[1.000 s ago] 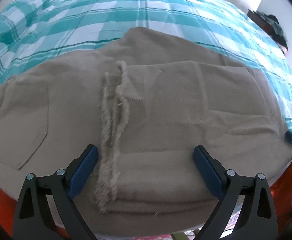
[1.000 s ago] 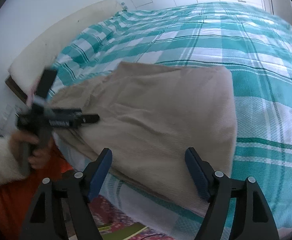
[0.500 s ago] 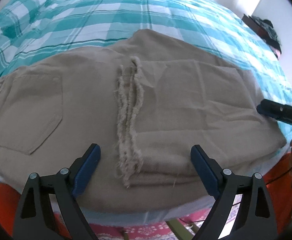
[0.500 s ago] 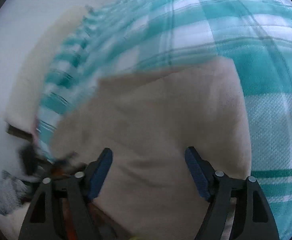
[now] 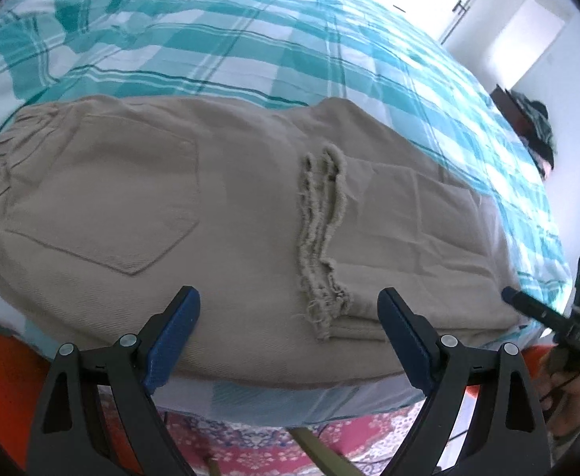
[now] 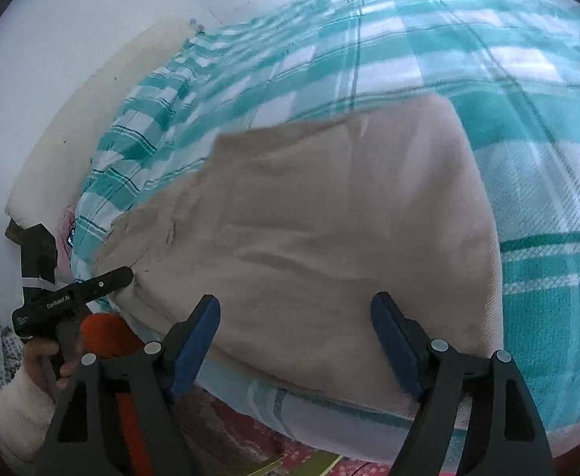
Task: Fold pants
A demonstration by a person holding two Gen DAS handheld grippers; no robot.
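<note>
Beige pants (image 5: 218, 214) lie folded lengthwise on the bed, with the legs folded back so their frayed hems (image 5: 321, 234) lie across the middle. The back pocket (image 5: 127, 202) and waistband are at the left. My left gripper (image 5: 288, 325) is open and empty, hovering at the near edge of the pants, just left of the hems. My right gripper (image 6: 296, 333) is open and empty over the folded end of the pants (image 6: 329, 230). Each gripper shows in the other's view, the right one (image 5: 528, 309) and the left one (image 6: 91, 285).
A teal and white checked bedspread (image 5: 250, 39) covers the bed. A headboard cushion (image 6: 91, 119) stands against the wall. A patterned red rug (image 5: 290, 448) lies on the floor below the bed edge. Dark furniture with clothes (image 5: 532, 119) stands at the far right.
My left gripper has drawn back and shifted left, so the waistband and pocket come into view. My right gripper has swung and steadied over the folded end. Both stay open.
</note>
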